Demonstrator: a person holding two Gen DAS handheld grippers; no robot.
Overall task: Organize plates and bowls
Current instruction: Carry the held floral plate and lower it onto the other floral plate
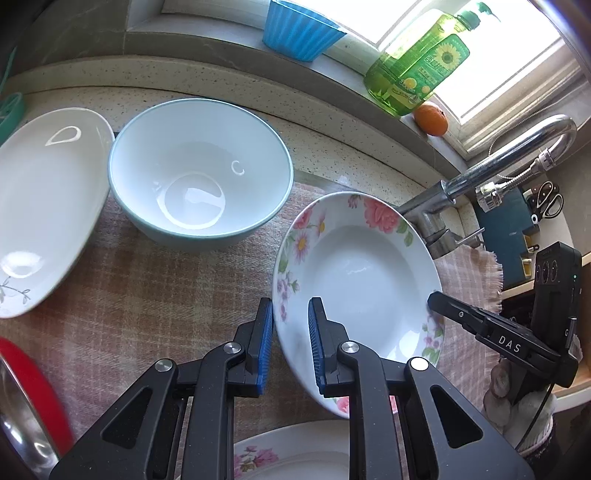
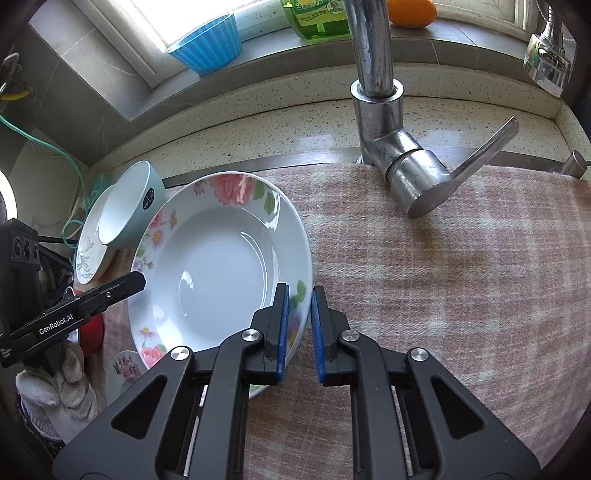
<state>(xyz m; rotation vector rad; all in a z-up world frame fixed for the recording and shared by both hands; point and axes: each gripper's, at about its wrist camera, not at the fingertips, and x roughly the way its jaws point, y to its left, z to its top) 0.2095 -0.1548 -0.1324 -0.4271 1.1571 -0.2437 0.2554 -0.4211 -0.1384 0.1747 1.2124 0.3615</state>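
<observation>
A floral deep plate (image 1: 358, 280) is held above the checked cloth by both grippers. My left gripper (image 1: 291, 314) is shut on its left rim. My right gripper (image 2: 299, 308) is shut on its right rim, and the plate (image 2: 221, 273) fills the left of the right wrist view. The right gripper also shows at the plate's far edge in the left wrist view (image 1: 443, 302). A blue-rimmed white bowl (image 1: 199, 170) stands on the cloth beyond. A white plate with a leaf print (image 1: 44, 206) lies to its left. Another floral plate (image 1: 295, 450) lies under my left gripper.
A chrome faucet (image 2: 391, 140) rises at the back of the cloth (image 2: 461, 295). On the window sill stand a blue ribbed cup (image 1: 299, 29), a green soap bottle (image 1: 417, 62) and an orange (image 1: 430, 118). A red-rimmed metal bowl (image 1: 26, 402) sits at the left edge.
</observation>
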